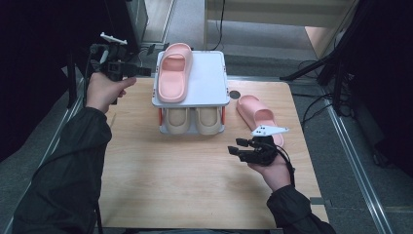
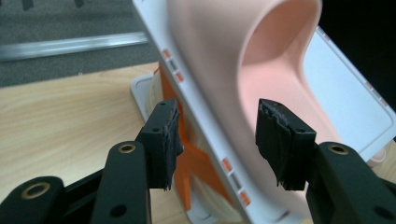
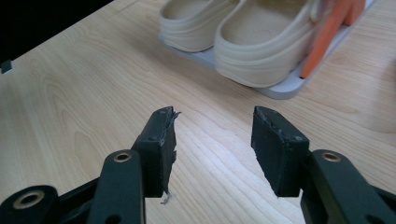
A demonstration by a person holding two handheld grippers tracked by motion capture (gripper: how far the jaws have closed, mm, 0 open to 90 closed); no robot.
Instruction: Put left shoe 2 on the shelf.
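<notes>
High view, rack: a white two-tier shoe rack [image 1: 214, 80] stands at the far middle of the wooden desk [image 1: 170, 185]; a pair of beige slippers [image 1: 192, 120] fills its lower tier.
High view, pink slippers: one pink slipper [image 1: 173, 73] lies on the left of the top tier; the second pink slipper [image 1: 258, 116] lies on the desk just right of the rack.
High view, my tools: my left tool [image 1: 141, 71] sits just left of the top-tier slipper; my right tool [image 1: 235, 147] hovers low over the desk, near the loose slipper.
Left gripper view: my jaws stand wide, nothing clamped; the slipper's side [image 2: 219, 70] and the shelf edge [image 2: 196, 107] lie between and beyond them.
Right gripper view: my jaws stand wide and empty above bare wood, the beige pair [image 3: 252, 32] ahead.
Risk, left: as I pull clear, a pad could catch the slipper's edge and drag it off the shelf.
Risk, right: approaching the loose slipper at a poor angle might push it toward the desk's right edge.
</notes>
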